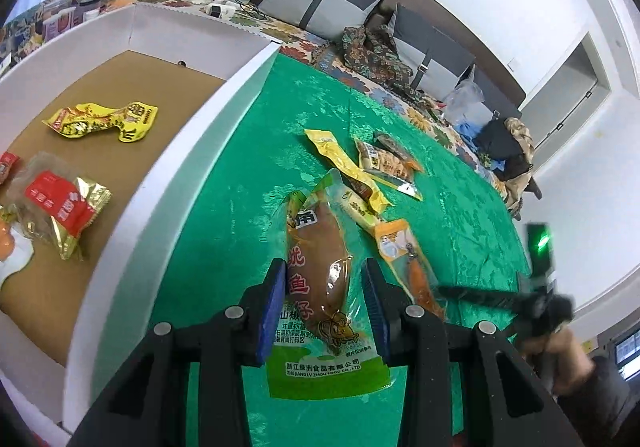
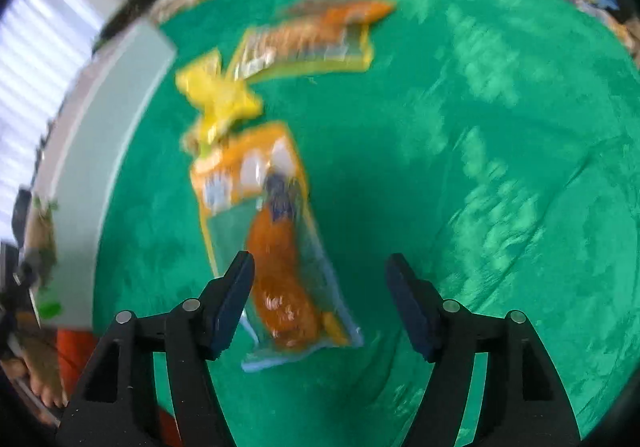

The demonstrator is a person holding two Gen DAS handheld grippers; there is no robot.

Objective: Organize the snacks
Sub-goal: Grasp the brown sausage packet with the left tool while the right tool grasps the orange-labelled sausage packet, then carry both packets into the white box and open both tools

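My left claw [image 1: 320, 303] is clamped on a green pouch [image 1: 320, 287], lifted near the box [image 1: 224, 103]. Three or four packets [image 1: 102, 123] already lie inside. My right claw [image 2: 320, 299] stands apart over an orange packet [image 2: 276, 251] on the cloth [image 2: 480, 167]; several more wait toward its far edge.

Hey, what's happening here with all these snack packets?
A person is sorting snack packets from a green cloth into a white box. The left tool is shut on a green-edged fish snack packet. The right tool hangs open over an orange packet, not gripping it.
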